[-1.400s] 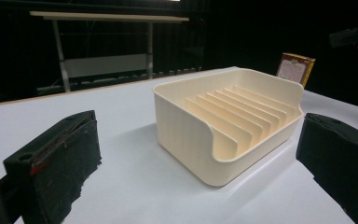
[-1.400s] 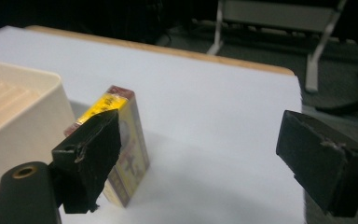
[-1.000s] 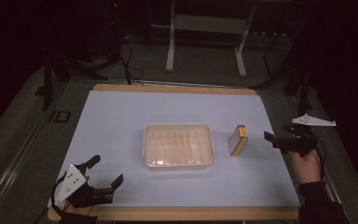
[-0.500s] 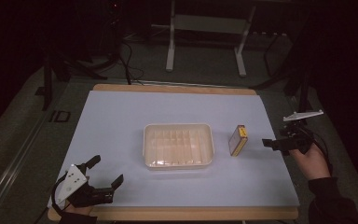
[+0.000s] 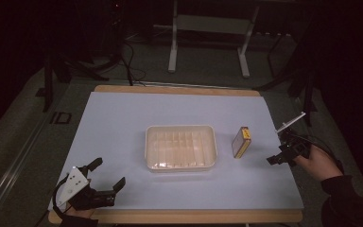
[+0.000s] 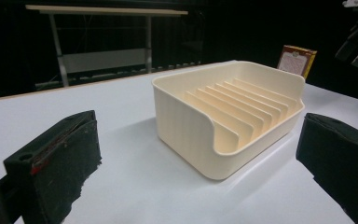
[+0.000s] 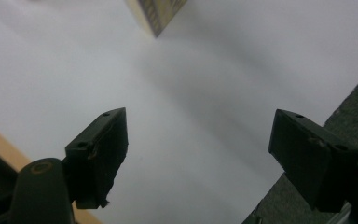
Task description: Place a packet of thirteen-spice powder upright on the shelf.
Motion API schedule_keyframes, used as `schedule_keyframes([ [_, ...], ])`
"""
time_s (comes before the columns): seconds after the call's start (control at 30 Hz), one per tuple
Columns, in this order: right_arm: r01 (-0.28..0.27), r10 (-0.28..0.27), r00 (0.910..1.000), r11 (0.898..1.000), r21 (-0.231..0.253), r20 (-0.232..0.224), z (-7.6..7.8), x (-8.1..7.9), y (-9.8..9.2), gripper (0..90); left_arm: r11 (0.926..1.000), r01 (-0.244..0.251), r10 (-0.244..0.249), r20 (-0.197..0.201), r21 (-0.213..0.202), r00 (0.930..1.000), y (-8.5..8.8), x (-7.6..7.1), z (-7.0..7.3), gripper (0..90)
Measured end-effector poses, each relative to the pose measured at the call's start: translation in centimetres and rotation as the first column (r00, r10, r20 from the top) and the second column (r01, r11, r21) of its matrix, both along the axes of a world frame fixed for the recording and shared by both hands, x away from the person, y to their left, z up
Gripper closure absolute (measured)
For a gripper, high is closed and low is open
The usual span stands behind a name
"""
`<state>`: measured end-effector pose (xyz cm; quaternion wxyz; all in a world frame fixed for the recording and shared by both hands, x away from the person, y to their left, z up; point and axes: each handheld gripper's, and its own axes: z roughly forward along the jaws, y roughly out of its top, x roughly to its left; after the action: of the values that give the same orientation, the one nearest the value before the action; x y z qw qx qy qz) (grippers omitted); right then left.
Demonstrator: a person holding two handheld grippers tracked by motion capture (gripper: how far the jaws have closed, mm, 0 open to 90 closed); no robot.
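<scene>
We note one small yellow box standing on its edge on the white table, just right of the cream tray and apart from it. Its face carries a dark red panel with a pale border, seen past the tray in the left gripper view; the print on it is too small for us to read. A corner of the same box shows at the top of the right gripper view, with a patterned side we cannot make out.

We count one tray, at the centre of the table, holding a row of thin upright dividers — nothing lies between them.

The left gripper rests low at the near left corner of the table, its grey plate uppermost, pointing right and far toward the tray. Its jaws stand wide apart and hold nothing; in its own view the tray sits ahead of and between the two black pads.

The right gripper is held above the right edge of the table by a hand in a dark sleeve, tilted downward and pointing left toward the box, near it but not touching. Its jaws are likewise spread and empty — in its own view we see bare table surface between them.
</scene>
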<state>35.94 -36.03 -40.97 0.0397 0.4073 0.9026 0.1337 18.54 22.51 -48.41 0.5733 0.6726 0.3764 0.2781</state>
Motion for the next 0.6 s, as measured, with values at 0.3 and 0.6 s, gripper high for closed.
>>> schedule_keyframes([
  [0.3, -0.155, 0.144, 0.9794, 0.986, -0.069, -0.142, -0.6, -0.2, 0.3, 13.0, 1.0000, 0.004, -0.004, -0.002, -0.002, 1.0000, 0.0, 0.0, 0.0, 0.0],
  [0.6, -0.349, 0.325, 0.9260, 0.931, -0.106, -0.193, -1.2, -1.1, 0.9, 14.3, 1.0000, 0.009, -0.009, -0.008, -0.003, 0.9999, 0.1, 0.0, -0.1, 0.0],
])
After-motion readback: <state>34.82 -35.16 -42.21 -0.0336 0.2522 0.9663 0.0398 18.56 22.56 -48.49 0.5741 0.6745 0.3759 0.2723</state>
